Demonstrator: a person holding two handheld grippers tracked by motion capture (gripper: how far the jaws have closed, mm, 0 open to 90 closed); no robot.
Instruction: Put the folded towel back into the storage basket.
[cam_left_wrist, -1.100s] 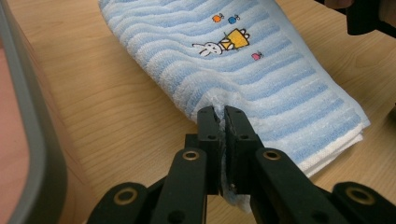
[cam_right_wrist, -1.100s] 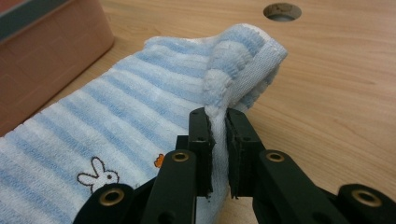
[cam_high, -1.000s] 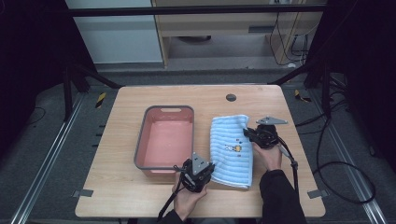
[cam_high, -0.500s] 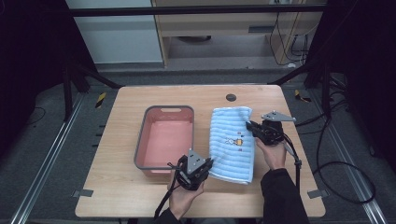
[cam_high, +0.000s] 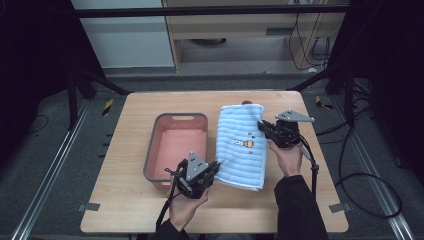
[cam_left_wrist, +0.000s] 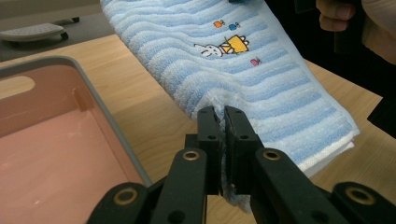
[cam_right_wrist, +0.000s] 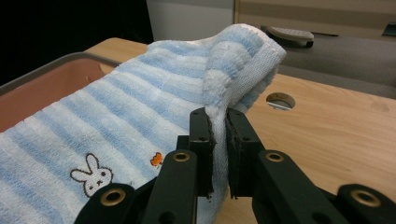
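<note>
**Two claws pinching one striped towel beside a basin**

My left claw (cam_left_wrist: 223, 122) is closed on a fold of the blue-striped towel (cam_left_wrist: 261, 79), at the towel's near edge; the fabric bunches between the jaws, and its lower end is cut off at the bottom of the left gripper view. My right claw (cam_right_wrist: 218, 122) is likewise clamped on a raised fold of the same towel (cam_right_wrist: 140, 107) near its far corner, where the cloth curls up over the jaw tips.

Outward from the claws, the towel (cam_high: 243, 142) lies lengthwise on the worktop (cam_high: 125, 150), just right of a grey-rimmed pink basin (cam_high: 172, 145). I cannot tell from the high view whether towel and basin touch. The embroidered motif (cam_left_wrist: 224, 45) shows one rabbit and a yellow shape with small coloured marks that I cannot identify. One round hole (cam_right_wrist: 280, 100) in the worktop lies past the towel's far end.

Count: two claws, one towel, one basin. The left hand (cam_high: 186, 210) is partly hidden under its claw.
</note>
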